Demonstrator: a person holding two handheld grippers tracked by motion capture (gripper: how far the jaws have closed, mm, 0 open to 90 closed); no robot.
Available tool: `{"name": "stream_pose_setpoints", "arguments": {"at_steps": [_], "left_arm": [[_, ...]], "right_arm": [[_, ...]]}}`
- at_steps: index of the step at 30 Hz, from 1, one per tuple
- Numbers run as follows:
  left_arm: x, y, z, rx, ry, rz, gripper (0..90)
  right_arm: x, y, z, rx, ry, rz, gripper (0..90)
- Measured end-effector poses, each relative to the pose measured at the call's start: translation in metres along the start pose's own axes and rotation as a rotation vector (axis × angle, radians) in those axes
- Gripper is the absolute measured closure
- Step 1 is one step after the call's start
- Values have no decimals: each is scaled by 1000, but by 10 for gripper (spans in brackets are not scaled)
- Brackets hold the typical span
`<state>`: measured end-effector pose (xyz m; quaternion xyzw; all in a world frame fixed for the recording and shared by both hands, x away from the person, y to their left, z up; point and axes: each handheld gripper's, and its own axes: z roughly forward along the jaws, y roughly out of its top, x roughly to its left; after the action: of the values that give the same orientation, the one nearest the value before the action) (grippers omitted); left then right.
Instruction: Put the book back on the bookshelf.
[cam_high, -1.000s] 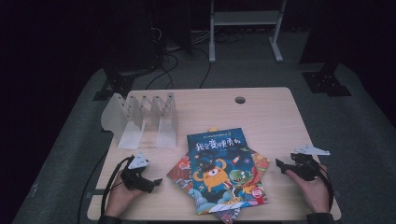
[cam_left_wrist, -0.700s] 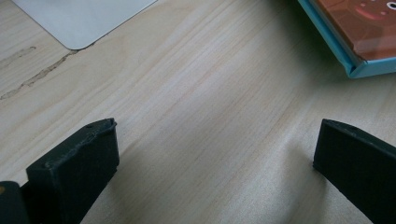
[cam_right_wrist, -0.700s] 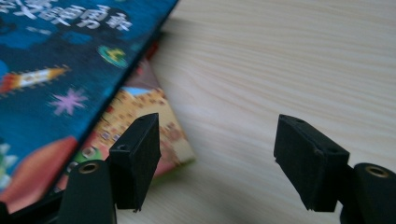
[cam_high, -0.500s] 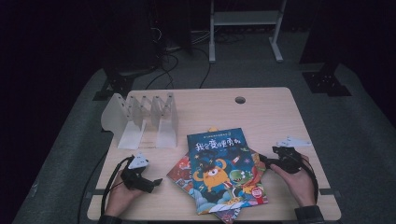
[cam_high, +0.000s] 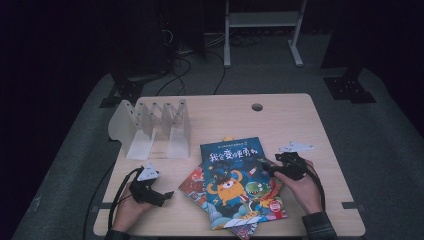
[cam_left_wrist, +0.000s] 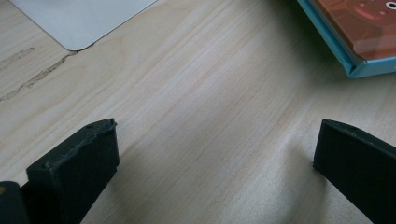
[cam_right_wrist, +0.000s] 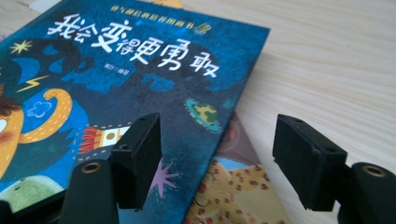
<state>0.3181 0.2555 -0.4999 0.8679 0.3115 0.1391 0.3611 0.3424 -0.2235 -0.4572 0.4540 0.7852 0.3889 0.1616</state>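
Observation:
A blue picture book (cam_high: 237, 180) (cam_right_wrist: 116, 93) with an orange monster on its cover lies on top of a small stack of books at the table's front middle. Under it, a second book (cam_right_wrist: 238, 196) sticks out at the right, and a red one (cam_high: 192, 182) at the left. My right gripper (cam_high: 265, 168) (cam_right_wrist: 217, 154) is open, its jaws over the blue book's right edge with nothing gripped. My left gripper (cam_high: 167, 196) (cam_left_wrist: 215, 158) rests open on bare wood left of the books; a book corner (cam_left_wrist: 364, 32) lies ahead of it.
A white folding book rack (cam_high: 152, 125) stands at the table's back left; its base plate (cam_left_wrist: 79, 18) lies ahead of the left gripper. A round cable hole (cam_high: 257, 107) sits near the far edge. Bare wood (cam_high: 320, 135) lies right of the books.
My right gripper has slid left from the table's right side to the blue book's right edge. The left gripper has stayed where it was.

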Motion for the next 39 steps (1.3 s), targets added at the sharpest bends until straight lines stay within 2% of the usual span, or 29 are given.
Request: {"name": "stream_pose_setpoints", "arguments": {"at_steps": [4,8,12,16,19,22,26,27,32,39], "left_arm": [[3,0,0,1,2,-4,0],[5,1,-1,-5,0,-9,0],[1,11,-5,-32,-20,8,0],[-4,20,-6,-52,-34,29,0],[-6,26,-6,-55,-41,43,0],[-8,33,-6,-75,-59,42,0],[-9,39,-6,-95,-63,49,0],[-9,44,-5,-99,-78,46,0],[-9,55,-4,-123,-81,62,0],[-7,67,4,-102,-91,67,0]], "right_arm": [[2,0,6,15,9,-3,320],[6,1,11,27,37,-7,328],[8,3,17,32,91,6,331],[10,4,20,38,85,8,313],[10,5,22,32,105,9,314],[13,8,26,41,117,-4,317],[18,15,31,62,135,-26,315],[20,17,32,66,142,-31,314],[26,22,39,73,174,-65,315],[33,28,45,86,207,-92,314]]}}
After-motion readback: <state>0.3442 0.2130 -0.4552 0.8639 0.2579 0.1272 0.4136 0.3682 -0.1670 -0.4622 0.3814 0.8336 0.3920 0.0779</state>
